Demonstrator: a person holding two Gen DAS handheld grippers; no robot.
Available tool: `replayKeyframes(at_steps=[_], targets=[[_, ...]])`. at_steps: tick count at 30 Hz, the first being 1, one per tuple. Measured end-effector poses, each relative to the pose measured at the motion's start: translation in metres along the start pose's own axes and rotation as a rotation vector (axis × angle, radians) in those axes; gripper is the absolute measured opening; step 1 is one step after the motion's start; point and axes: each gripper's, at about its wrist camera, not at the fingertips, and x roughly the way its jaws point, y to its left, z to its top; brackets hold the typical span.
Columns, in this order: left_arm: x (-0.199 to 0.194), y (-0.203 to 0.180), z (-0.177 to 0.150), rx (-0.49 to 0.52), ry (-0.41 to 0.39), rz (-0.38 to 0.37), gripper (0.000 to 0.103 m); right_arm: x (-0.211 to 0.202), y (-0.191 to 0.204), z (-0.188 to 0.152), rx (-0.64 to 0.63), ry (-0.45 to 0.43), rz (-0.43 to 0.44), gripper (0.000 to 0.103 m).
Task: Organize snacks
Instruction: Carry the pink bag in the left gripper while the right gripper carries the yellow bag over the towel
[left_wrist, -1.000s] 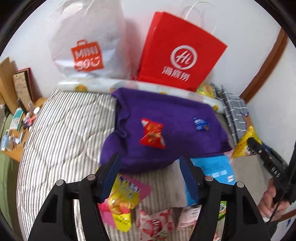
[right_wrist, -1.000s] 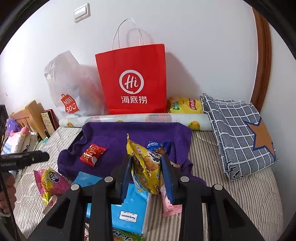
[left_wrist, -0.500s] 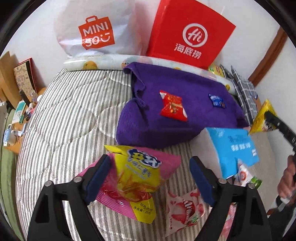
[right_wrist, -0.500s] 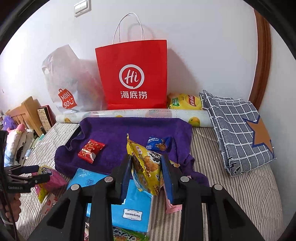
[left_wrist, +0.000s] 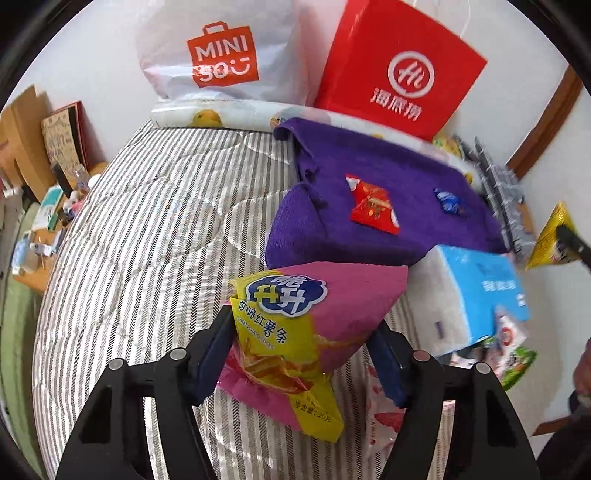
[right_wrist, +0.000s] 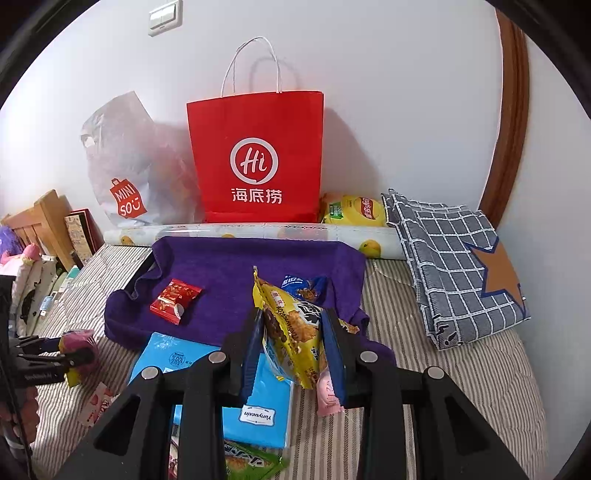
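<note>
Pink-and-yellow sweet potato snack bag (left_wrist: 299, 332) between the jaws of the left gripper (left_wrist: 301, 354), jaws closing in on it, left pad against its edge (contact on the right pad hard to confirm). Sits low over the striped bed (left_wrist: 147, 221), just in front of the purple towel (left_wrist: 369, 206). Yellow cookie packet (right_wrist: 291, 332) clamped upright in the right gripper (right_wrist: 293, 345), jaws narrow and pressed to both sides, over the towel's front edge. Red packet (right_wrist: 175, 299) and small blue packet (right_wrist: 304, 286) lying apart on the towel. Blue tissue pack (right_wrist: 207, 373) on the bed in front of the towel. Red paper bag (right_wrist: 255, 162) upright against the wall.
</note>
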Motion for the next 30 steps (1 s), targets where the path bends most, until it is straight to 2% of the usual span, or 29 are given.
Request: replayKeyframes(at_steps=[11, 19, 30], targets=[[-0.044, -0.012, 0.000, -0.004, -0.072, -0.075, 0.067, -0.029, 0.007, 0.000, -0.011, -0.036, -0.006, 0.031], [-0.066, -0.035, 0.009, 0.028, -0.117, -0.105, 0.066, -0.048, 0.008, 0.001, -0.015, -0.066, 0.004, 0.031], [-0.081, -0.064, 0.026, 0.065, -0.158, -0.120, 0.066, -0.052, 0.010, 0.004, -0.029, -0.089, 0.032, 0.030]])
